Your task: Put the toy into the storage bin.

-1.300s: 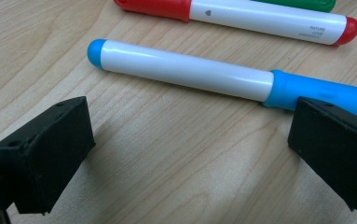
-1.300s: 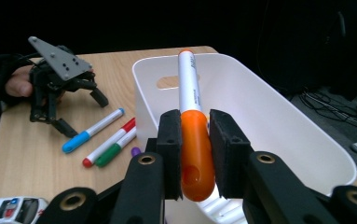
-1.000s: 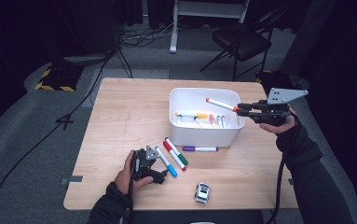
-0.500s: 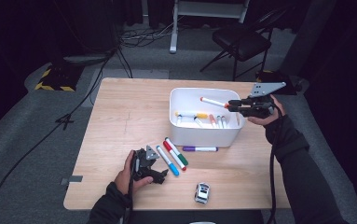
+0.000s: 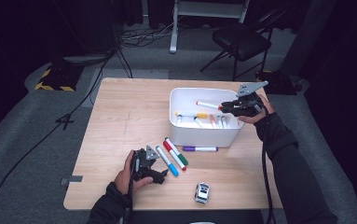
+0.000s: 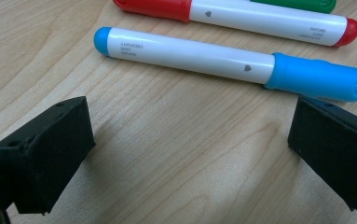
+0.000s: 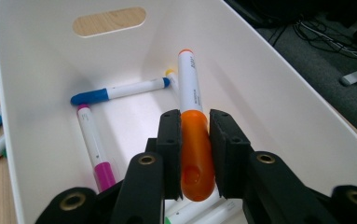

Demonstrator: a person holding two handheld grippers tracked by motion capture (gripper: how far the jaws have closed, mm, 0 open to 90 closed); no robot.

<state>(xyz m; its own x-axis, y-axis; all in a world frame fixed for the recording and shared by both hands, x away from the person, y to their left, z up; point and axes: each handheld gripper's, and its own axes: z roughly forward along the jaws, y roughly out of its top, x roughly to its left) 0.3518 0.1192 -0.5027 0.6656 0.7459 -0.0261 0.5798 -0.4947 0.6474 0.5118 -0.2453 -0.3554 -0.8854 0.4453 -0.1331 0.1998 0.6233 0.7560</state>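
My right gripper is shut on an orange-capped marker, held over the inside of the white bin with its white barrel pointing toward the far wall. Several markers lie on the bin's floor, among them a blue one and a pink one. My left gripper rests open on the table at the front left. Just past its jaws lies a blue marker, then a red marker and a green marker.
A purple marker lies in front of the bin. A small toy car sits near the wooden table's front edge. A dark chair and cables stand on the floor behind.
My right gripper has carried the orange marker leftward and downward, from beyond the bin's right edge to over its inside. The left gripper has stayed put.
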